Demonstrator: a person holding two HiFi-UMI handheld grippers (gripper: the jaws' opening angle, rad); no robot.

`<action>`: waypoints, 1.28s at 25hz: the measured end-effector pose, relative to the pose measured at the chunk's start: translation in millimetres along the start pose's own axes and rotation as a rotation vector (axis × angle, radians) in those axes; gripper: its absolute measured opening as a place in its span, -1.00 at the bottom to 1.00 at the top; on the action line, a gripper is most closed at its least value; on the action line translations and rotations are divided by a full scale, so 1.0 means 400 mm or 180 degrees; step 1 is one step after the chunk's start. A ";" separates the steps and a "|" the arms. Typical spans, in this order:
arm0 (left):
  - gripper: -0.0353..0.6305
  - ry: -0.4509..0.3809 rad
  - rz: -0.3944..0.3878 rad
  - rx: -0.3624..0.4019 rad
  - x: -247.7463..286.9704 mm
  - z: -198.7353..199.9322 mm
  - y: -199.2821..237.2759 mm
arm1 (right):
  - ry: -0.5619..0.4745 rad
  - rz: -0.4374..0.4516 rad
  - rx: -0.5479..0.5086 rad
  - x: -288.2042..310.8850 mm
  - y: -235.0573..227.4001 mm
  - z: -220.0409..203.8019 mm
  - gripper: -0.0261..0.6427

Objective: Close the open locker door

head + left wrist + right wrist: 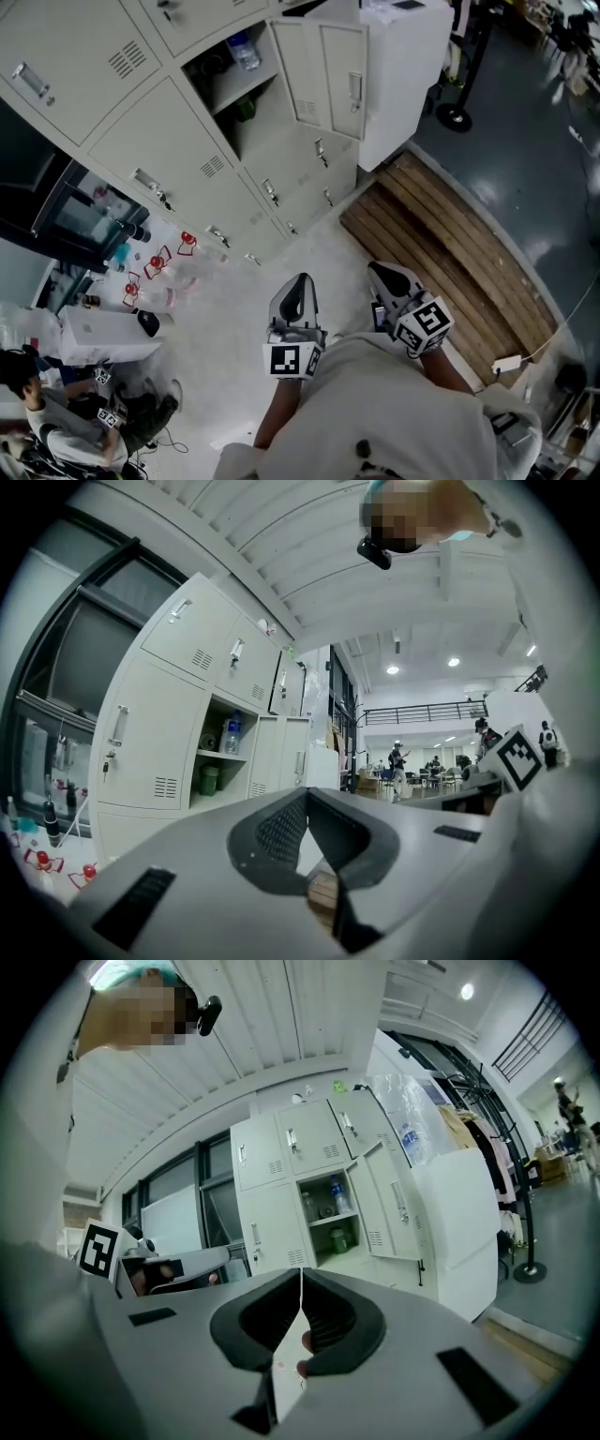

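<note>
Beige metal locker door [344, 80] standing open ahead, well apart from both grippers. Left gripper [298, 286] and right gripper [386, 274] both clenched, gripping nothing. Likely best: pressing closed jaws near handle edge, swinging door steadily shut.

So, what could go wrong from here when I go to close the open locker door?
1. The wooden slats lie on the floor beside the way to the lockers. Stepping on their edge might trip you.
2. The left gripper and the right gripper are both shut and well away from the open door. If it is pushed hard, it may slam and shake the bottle on the shelf.
</note>
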State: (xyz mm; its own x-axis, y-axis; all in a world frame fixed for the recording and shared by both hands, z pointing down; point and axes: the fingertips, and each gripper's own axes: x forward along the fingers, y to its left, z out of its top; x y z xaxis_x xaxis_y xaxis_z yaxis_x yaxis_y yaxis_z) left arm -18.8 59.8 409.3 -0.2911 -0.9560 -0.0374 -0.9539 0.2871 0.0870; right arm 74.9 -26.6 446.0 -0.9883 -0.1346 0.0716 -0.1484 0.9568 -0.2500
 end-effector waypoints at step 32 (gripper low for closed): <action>-0.87 -0.0004 0.0798 0.0074 0.452 0.009 -0.002 | 0.0147 0.0837 -0.0021 0.299 -0.455 0.134 -0.83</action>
State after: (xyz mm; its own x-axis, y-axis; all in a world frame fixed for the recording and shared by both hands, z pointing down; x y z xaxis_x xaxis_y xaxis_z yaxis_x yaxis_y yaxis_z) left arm -70.8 -112.9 399.0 -0.5190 -0.8546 -0.0188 -0.8533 0.5166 0.0709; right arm -18.0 -230.7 448.1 -0.9902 0.1308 0.0491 0.1138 0.9590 -0.2594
